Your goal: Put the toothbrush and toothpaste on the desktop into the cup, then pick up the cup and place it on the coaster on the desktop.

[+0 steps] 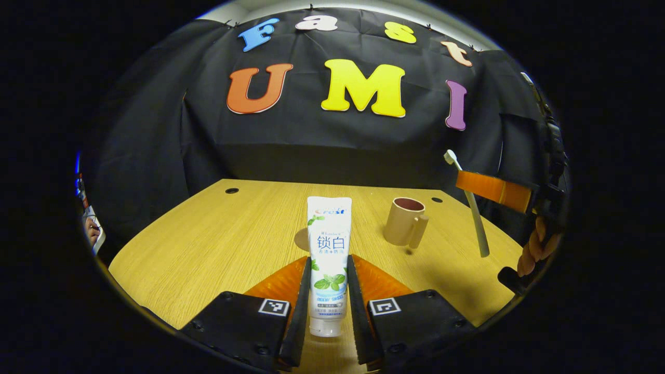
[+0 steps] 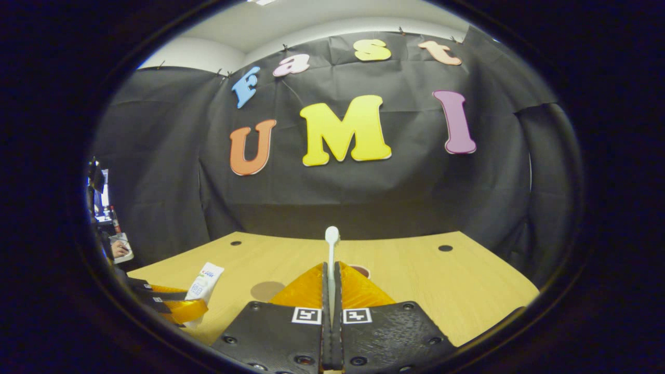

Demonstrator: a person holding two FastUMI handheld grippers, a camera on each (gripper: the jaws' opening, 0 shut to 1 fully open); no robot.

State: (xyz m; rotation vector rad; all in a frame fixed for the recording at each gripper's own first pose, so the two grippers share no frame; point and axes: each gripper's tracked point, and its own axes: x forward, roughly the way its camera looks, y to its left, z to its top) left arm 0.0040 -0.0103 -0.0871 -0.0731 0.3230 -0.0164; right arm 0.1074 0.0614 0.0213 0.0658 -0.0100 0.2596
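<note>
Both things are off the counter (image 1: 208, 244) and neither is in the cup (image 1: 404, 221) yet — the left tool (image 1: 328, 283) grips the toothpaste (image 1: 328, 249), the right tool (image 2: 331, 283) clamps the toothbrush (image 2: 331, 259) upright — so next each needs lowering into the cup's mouth.

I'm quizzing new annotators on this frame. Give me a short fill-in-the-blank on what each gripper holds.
1. The left gripper is shut on the ____.
2. The right gripper is shut on the ____.
3. The cup stands on the ____.
Missing words: toothpaste; toothbrush; desktop.
</note>
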